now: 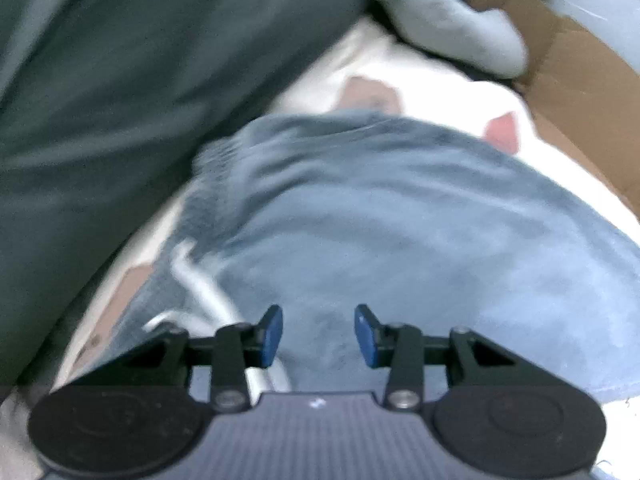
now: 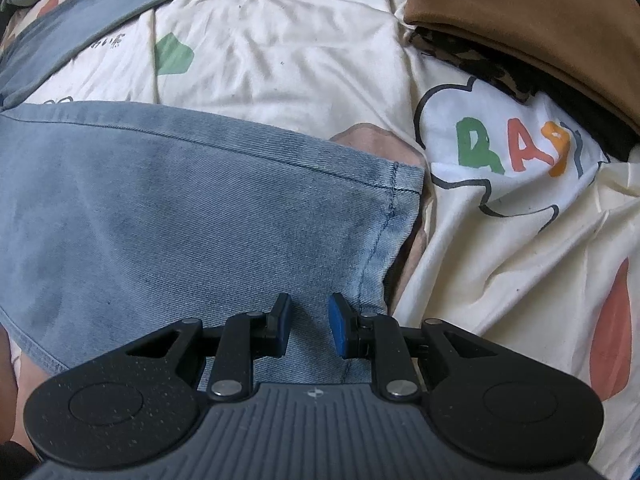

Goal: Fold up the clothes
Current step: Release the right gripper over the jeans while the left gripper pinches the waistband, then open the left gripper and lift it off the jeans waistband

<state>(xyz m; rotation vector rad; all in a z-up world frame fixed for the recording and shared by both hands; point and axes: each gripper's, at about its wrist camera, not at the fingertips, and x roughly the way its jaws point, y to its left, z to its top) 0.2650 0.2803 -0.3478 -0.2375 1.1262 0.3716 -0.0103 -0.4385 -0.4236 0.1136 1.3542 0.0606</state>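
Denim is spread over a cream printed bedsheet (image 2: 280, 60): light blue jeans (image 2: 160, 208) are laid flat, with a stitched hem corner seen in the right wrist view. The right tongs (image 2: 308, 330) are held narrowly apart directly above the hem end of the jeans; whether the cloth is pinched cannot be told. In the blurred left wrist view, the left tongs (image 1: 319, 336) are seen standing apart over the jeans (image 1: 380, 220), with nothing gripped between the blue pads (image 1: 272, 336). A brown folded garment (image 2: 540, 20) is stacked at the sheet's far right, and a dark grey-green cloth (image 1: 120, 100) lies beside the jeans.
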